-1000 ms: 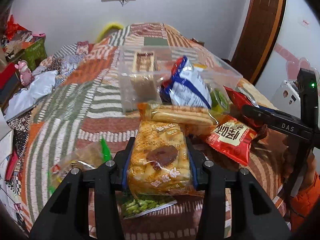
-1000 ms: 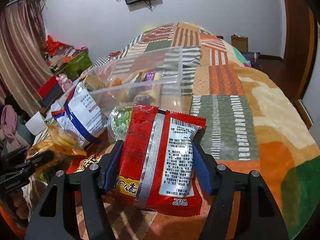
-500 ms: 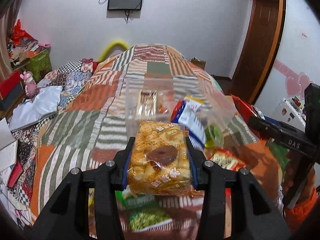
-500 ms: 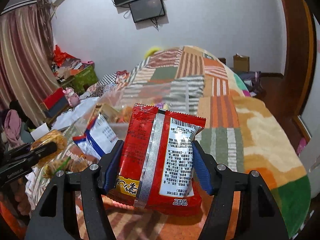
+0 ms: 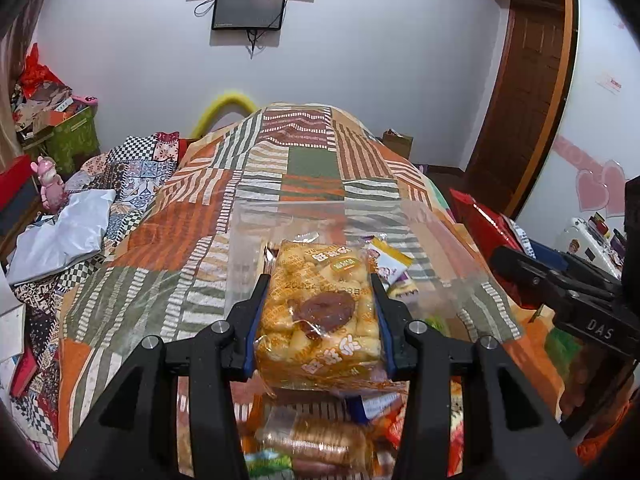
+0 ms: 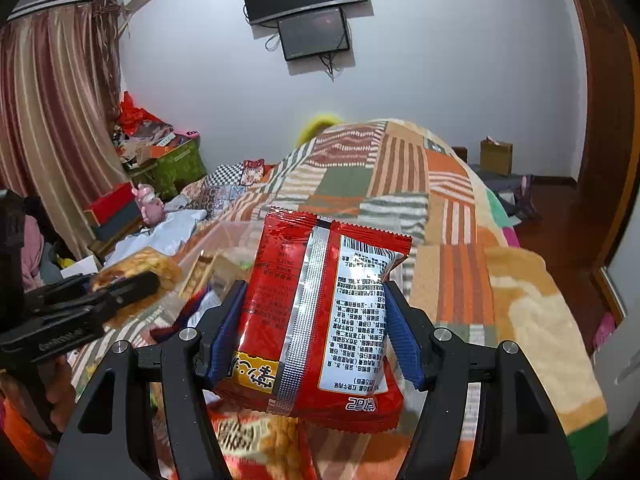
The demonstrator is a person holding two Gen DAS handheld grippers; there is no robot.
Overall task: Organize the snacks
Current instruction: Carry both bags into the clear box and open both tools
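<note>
My left gripper (image 5: 318, 316) is shut on a clear yellow pack of small puffed cakes (image 5: 320, 312), held above the near edge of a clear plastic bin (image 5: 472, 280). My right gripper (image 6: 316, 324) is shut on a red snack bag (image 6: 320, 312) with a silver seam and white label, lifted over the bed. In the right wrist view the left gripper (image 6: 120, 292) and its yellow pack (image 6: 136, 268) show at the left. The right gripper's black body (image 5: 560, 292) shows at the right of the left wrist view. A few snacks lie inside the bin, among them a white and yellow packet (image 5: 390, 264).
Loose snacks lie on the bed below the grippers, including a roll of round biscuits (image 5: 320, 444). The patchwork blanket (image 5: 304, 160) stretches back to the wall. Boxes and a pink toy (image 5: 50, 184) stand at the left, a wooden door (image 5: 524, 92) at the right.
Both grippers have risen with their packs still held. The bin and loose snacks have slid lower in both views, and more of the wall and screen shows.
</note>
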